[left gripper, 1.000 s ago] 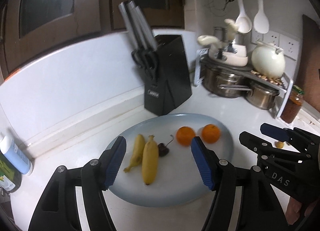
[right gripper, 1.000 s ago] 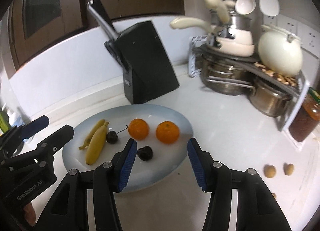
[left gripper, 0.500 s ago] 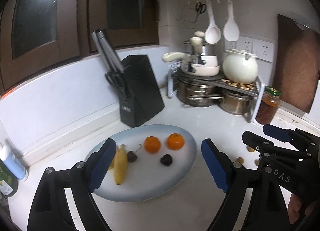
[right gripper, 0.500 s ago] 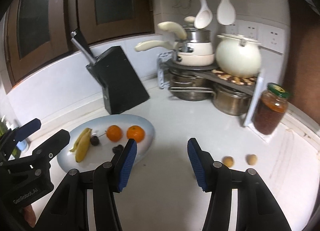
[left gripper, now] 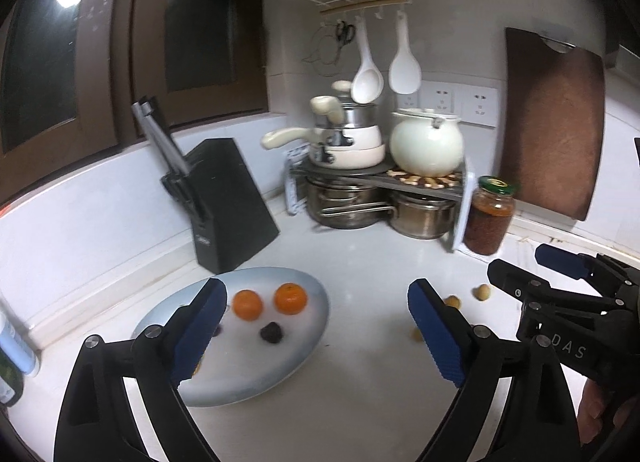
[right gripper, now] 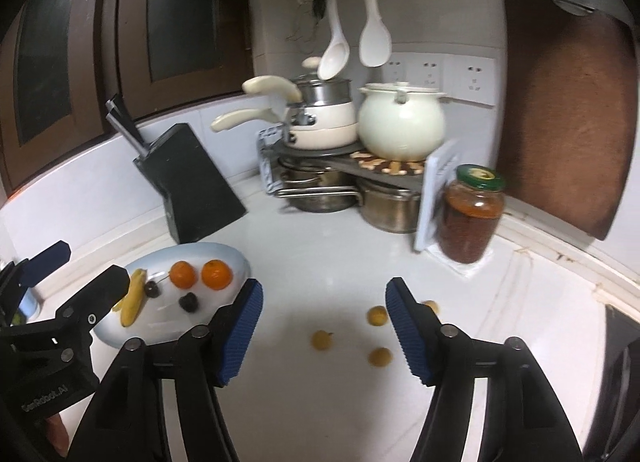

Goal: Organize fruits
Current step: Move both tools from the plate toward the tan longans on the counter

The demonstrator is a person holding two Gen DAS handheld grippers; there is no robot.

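- Pale blue plate (right gripper: 236, 262) lies at the left on the white table (right gripper: 320, 238), just in front of the black knife block (right gripper: 188, 190). It carries two bananas (right gripper: 134, 296), a cherry (right gripper: 152, 289), two oranges (right gripper: 183, 274), and a dark fruit (right gripper: 189, 303).
- Left tongs (left gripper: 316, 330) have just been opening and now stand wide, with nothing between the blue pads. The plate lies ahead of them and to the left, partly hidden behind the left pad.
- Right tongs (right gripper: 323, 332) have also just been opening; the jaws are apart and empty. Four small yellow fruits (right gripper: 322, 341) lie loose on the table ahead of them: three show in the gap between the pads, and one peeks out beside the right pad.
- I judge these small fruits are the next ones to bring to the plate.
- Risk: the small fruits are round and sit close together, so a pad coming down may push one, and it may roll away over the smooth table.
- Risk: a grip that is too strong may bruise such a small fruit, and a weak grip may drop it on the way.
- Risk: the two tongs stand near each other, so they may collide above the plate.
- Risk: the glass jar (right gripper: 470, 218) stands farther back on the right; a wide swing may hit it.
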